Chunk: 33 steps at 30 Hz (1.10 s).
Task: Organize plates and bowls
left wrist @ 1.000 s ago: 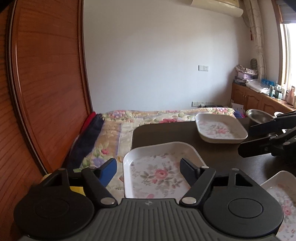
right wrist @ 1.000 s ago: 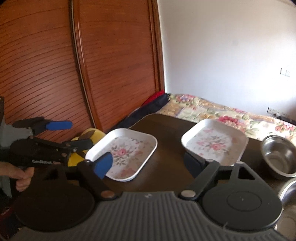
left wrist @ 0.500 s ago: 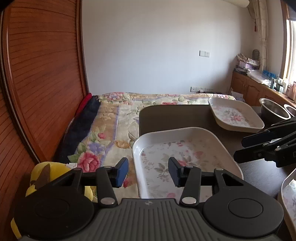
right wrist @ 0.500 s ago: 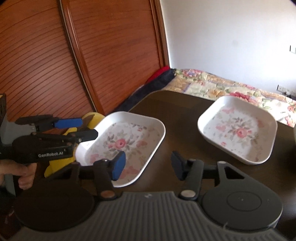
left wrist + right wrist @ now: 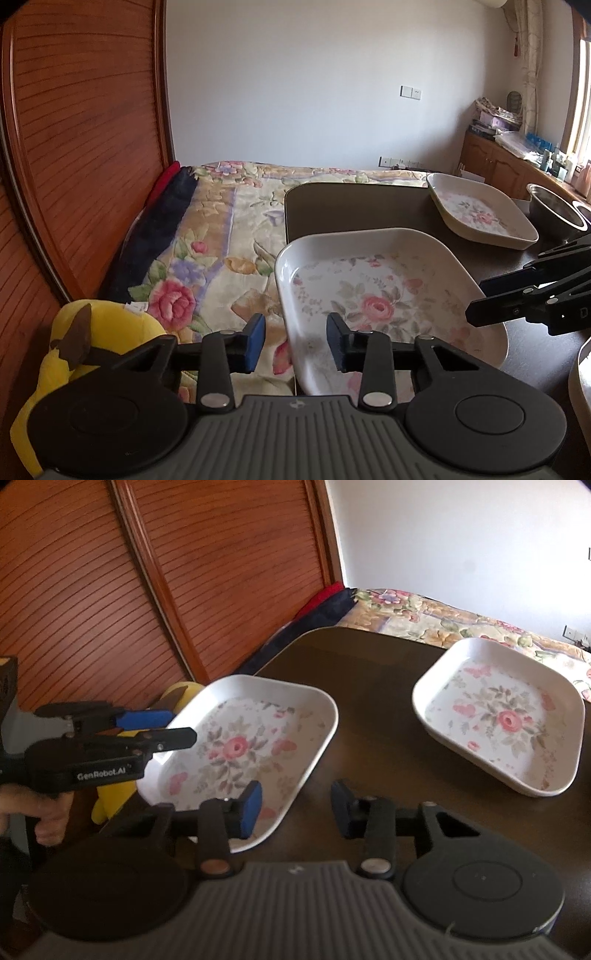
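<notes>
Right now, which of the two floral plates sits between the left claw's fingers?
The nearer white rectangular floral plate, at the table's left edge; the left claw straddles its rim. The other lies farther back.

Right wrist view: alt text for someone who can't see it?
The right gripper, jaws open, hangs over a dark table just right of the near flowered dish. The left gripper reaches in from the left at that dish's far-left rim, with a second flowered dish farther right. Wooden slatted doors and a floral bedspread lie behind.
</notes>
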Motion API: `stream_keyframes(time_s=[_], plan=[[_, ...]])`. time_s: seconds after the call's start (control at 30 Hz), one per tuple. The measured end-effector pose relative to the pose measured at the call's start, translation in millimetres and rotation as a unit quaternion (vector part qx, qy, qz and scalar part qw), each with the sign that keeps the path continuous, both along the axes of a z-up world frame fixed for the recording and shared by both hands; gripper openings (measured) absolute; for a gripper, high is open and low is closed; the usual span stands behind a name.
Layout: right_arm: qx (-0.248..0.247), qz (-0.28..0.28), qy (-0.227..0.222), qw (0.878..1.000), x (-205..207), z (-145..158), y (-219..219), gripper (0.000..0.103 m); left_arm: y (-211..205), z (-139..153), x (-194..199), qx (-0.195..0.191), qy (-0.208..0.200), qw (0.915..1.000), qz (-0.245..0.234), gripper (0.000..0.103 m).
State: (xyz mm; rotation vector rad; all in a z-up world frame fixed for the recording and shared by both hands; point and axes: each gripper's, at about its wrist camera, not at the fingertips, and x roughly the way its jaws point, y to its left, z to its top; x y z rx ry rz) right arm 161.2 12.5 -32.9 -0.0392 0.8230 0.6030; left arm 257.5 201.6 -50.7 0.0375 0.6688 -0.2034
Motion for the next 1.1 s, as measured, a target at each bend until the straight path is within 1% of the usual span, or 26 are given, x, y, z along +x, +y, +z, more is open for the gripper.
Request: stream_keyframes(time_s=[0.1,0.13,0.17,0.23,0.27,0.37,0.5,0.63,0.73,1.1], plan=[[-0.003,0.000,0.003,1.000,1.3,-2.2,1.4,0.036,0.5,-1.6,0.7,-0.006,0.004,1.0000,-0.002,0.060],[-0.002,0.000,0.006,1.000,2.1,-3.3,1.4,0.035,0.9,-1.6,1.1,-0.007,0.004,1.0000,-0.002,0.056],[-0.003,0.000,0.008,1.000,3.3,-4.3,1.4,0.033,0.8,-1.3,0.5,-0.008,0.003,1.0000,-0.002,0.047],[-0.001,0.000,0.009,1.000,3.9,-5.9,1.3,0.031,-0.8,-1.2,-0.8,-0.007,0.001,1.0000,-0.002,0.043],[-0.002,0.001,0.008,1.000,3.6,-5.9,1.4,0.030,-2.1,-1.4,-1.7,-0.007,0.001,1.0000,-0.004,0.042],[-0.001,0.007,0.011,1.000,2.0,-6.2,1.9,0.020,-4.1,-1.5,-4.6,-0.005,-0.002,1.0000,0.000,0.042],[-0.001,0.002,0.006,1.000,0.1,-4.9,2.4,0.017,-1.3,0.1,-7.8,-0.022,0.002,0.9998,0.003,0.042],[0.007,-0.005,0.009,1.000,1.3,-3.7,-1.9,0.016,-5.7,7.4,-14.2,-0.028,-0.005,0.9996,0.004,0.042],[0.010,-0.011,0.006,1.000,0.2,-2.5,-5.2,0.015,-11.2,13.3,-20.6,-0.023,-0.014,0.9996,0.002,0.042],[0.026,-0.020,-0.023,0.999,-14.7,9.1,-28.5,0.014,-37.9,31.2,-44.5,-0.016,-0.033,0.9993,-0.010,0.042]])
